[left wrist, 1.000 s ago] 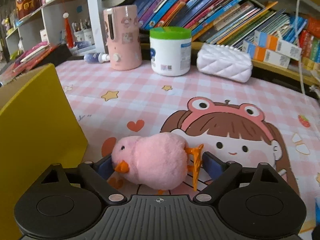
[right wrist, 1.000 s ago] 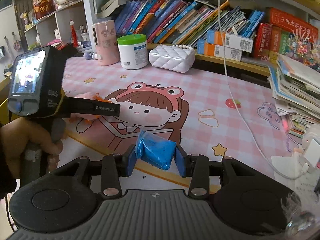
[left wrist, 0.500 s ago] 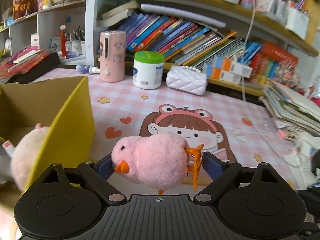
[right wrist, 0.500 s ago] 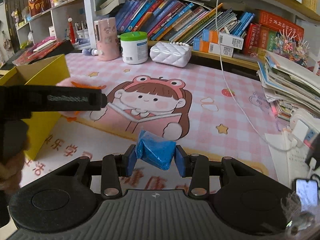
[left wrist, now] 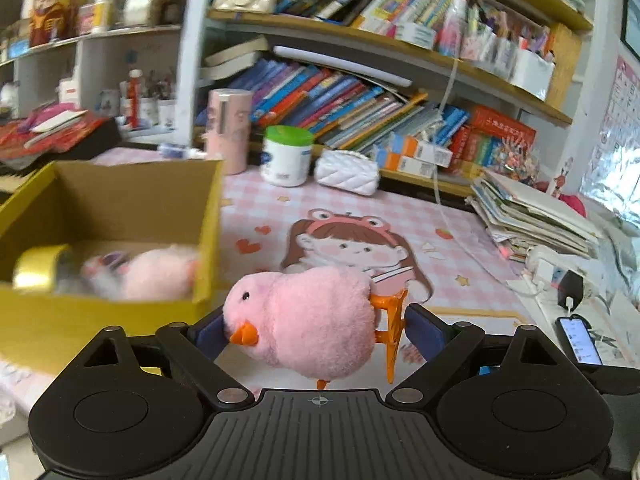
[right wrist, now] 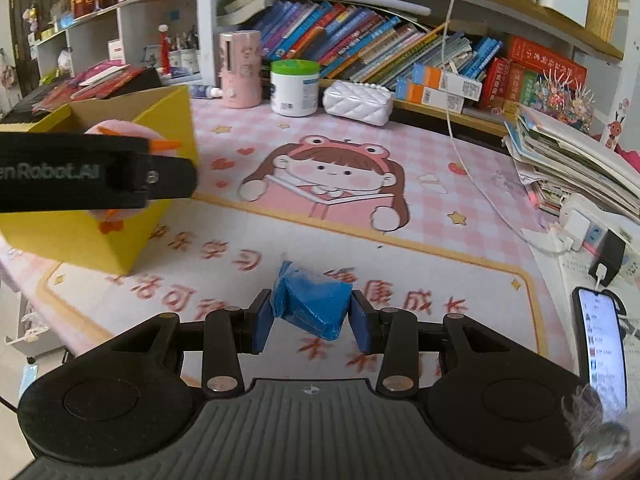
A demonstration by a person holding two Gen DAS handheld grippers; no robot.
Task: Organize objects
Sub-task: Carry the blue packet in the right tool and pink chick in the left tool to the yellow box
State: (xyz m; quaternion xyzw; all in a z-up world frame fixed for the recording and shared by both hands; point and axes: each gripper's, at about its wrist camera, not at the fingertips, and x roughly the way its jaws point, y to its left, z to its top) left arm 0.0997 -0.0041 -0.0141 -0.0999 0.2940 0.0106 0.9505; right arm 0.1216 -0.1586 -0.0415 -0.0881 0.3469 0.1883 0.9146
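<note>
My left gripper (left wrist: pixel 314 332) is shut on a pink plush chick (left wrist: pixel 304 320) with orange beak and feet, held in the air just right of an open yellow cardboard box (left wrist: pixel 108 312). The box holds another pink plush (left wrist: pixel 154 274) and a gold tape roll (left wrist: pixel 38 266). My right gripper (right wrist: pixel 310 320) is shut on a blue wrapped packet (right wrist: pixel 312 304) above the pink cartoon mat (right wrist: pixel 400 256). In the right wrist view the left gripper's body (right wrist: pixel 92 174) hangs in front of the yellow box (right wrist: pixel 132 236).
A pink tumbler (left wrist: pixel 228 132), a green-lidded white jar (left wrist: pixel 286 156) and a white quilted purse (left wrist: pixel 346 172) stand at the mat's back edge before bookshelves. A paper stack (right wrist: pixel 572 164), charger cables (right wrist: pixel 568 228) and a phone (right wrist: pixel 600 344) lie at right.
Both grippers have risen and pulled back with their loads. The left gripper has swung so the box's inside now shows to its left.
</note>
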